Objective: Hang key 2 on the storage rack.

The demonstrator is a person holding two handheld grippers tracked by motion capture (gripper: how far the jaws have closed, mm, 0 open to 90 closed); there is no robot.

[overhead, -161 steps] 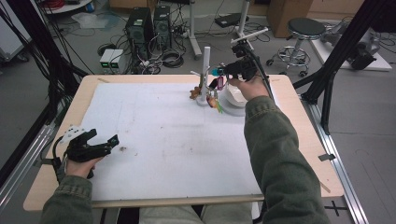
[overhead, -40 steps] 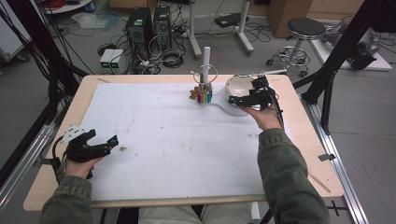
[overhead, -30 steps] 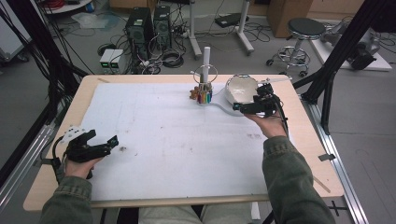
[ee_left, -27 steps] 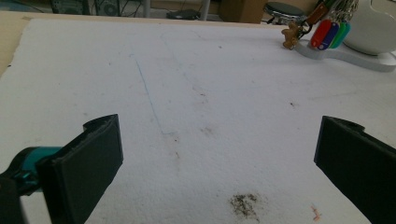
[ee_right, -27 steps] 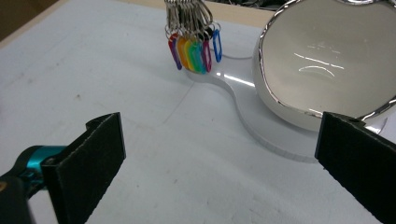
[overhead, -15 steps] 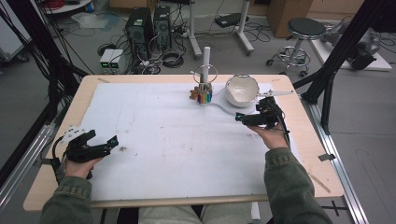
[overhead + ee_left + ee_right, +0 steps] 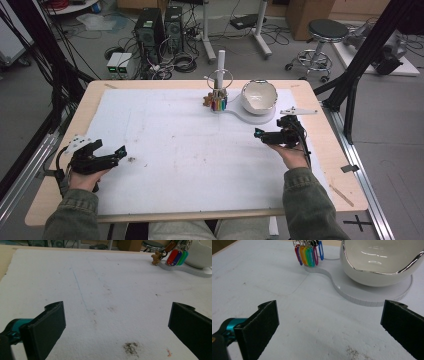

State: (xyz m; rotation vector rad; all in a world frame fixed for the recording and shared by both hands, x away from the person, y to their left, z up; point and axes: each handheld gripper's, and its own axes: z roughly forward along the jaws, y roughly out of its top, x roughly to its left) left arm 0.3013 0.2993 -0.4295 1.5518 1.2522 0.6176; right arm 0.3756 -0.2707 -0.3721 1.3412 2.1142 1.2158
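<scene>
The right gripper (image 7: 267,135) hovered over the white mat (image 7: 190,160) toward the table's right edge, its jaws spread wide and holding nothing. Just beyond it, near the far edge, sat the bowl (image 7: 259,96) on its flat white stand (image 7: 250,117), with the bunch of coloured key tags (image 7: 218,103) hanging from the stand's post (image 7: 220,62) beside it. In the right gripper view the bowl (image 7: 382,262) stood ahead and to the right of the jaws, tilted, its silver rim facing the camera; the tags (image 7: 308,253) hung to its left.

The left gripper (image 7: 107,159) rested near the left front corner, jaws likewise wide apart and empty, well apart from the stand.

If the bowl or tags were the next target, the right gripper would do best to come in low and straight, one jaw either side of the bowl's rim, closing gently since the glazed surface looked slippery. For the tags, it should pinch a single tag rather than the bunch.

The post stood close behind the tags, and the stand's raised edge lay between gripper and bowl; both could catch a jaw. A dark smudge (image 7: 130,348) marked the mat before the left gripper but obstructed nothing.
</scene>
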